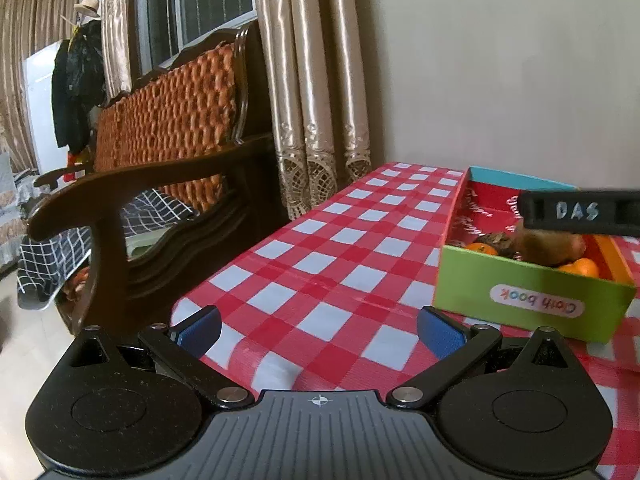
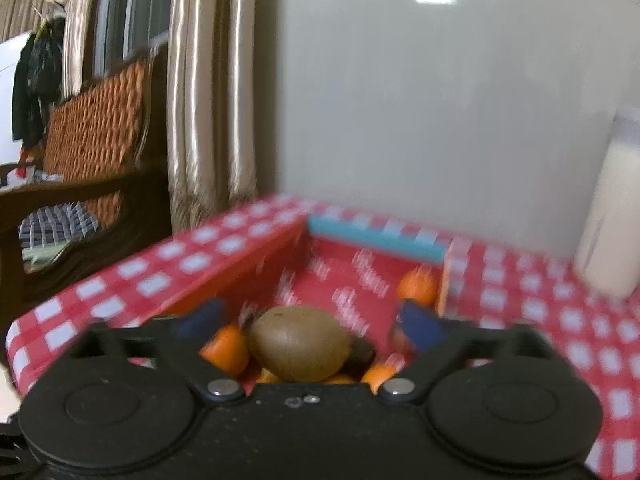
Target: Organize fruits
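A green and red cardboard box (image 1: 532, 296) stands on the checked table and holds several oranges (image 1: 582, 267) and a brown kiwi (image 1: 548, 246). My left gripper (image 1: 318, 330) is open and empty, low over the tablecloth, left of the box. My right gripper (image 2: 310, 322) is open above the box's inside (image 2: 340, 280); the kiwi (image 2: 298, 344) lies between its wide-spread fingers on the oranges (image 2: 226, 350), not clamped. The right gripper's black finger (image 1: 580, 212) shows over the box in the left wrist view. The right wrist view is blurred.
The red and white checked tablecloth (image 1: 320, 264) covers the table against a pale wall. A wooden sofa (image 1: 172, 184) and curtains (image 1: 312, 92) stand to the left past the table edge. A white bottle (image 2: 612, 216) stands at the right near the wall.
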